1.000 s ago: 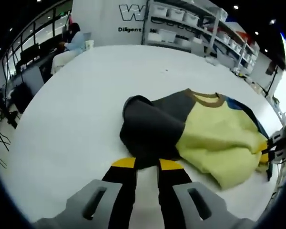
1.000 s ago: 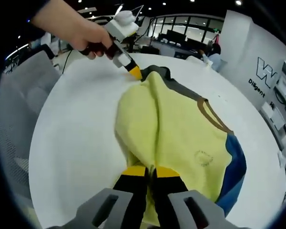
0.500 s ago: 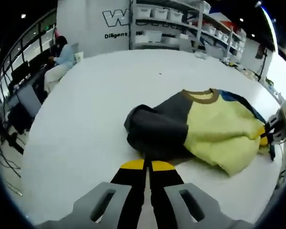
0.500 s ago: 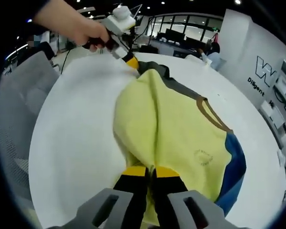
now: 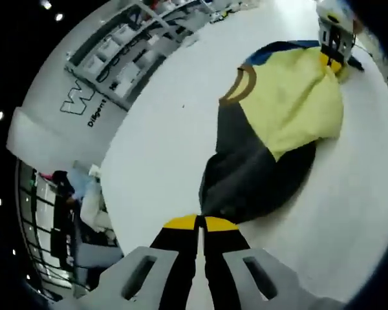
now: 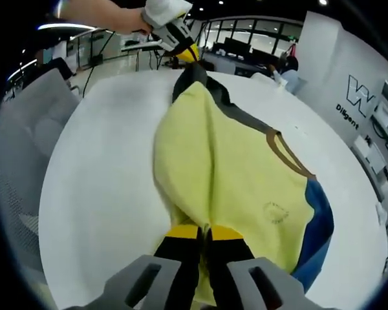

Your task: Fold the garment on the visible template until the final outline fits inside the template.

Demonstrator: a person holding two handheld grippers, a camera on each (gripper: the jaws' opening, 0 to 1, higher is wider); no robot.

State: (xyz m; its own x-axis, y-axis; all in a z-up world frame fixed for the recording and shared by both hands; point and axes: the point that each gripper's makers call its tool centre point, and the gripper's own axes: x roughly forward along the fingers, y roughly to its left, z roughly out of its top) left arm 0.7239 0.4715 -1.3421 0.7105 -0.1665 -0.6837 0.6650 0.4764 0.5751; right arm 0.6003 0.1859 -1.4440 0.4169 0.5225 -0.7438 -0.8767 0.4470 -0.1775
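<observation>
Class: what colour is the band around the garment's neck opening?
Brown, on the neckband; clearest in the right gripper view.

Bare table (image 6: 97, 168) around garment (image 6: 233, 174); chair (image 6: 26, 116) beside edge.

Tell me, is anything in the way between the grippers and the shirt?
No. The left hand-held gripper is shut on the shirt's grey sleeve, and the right hand-held gripper on its yellow edge.

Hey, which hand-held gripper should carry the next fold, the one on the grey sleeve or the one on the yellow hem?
Left, probably. The left hand-held gripper is shut on the dark grey sleeve and raised off the white table, free to swing across. The right hand-held gripper pins the yellow hem low, anchoring it.
</observation>
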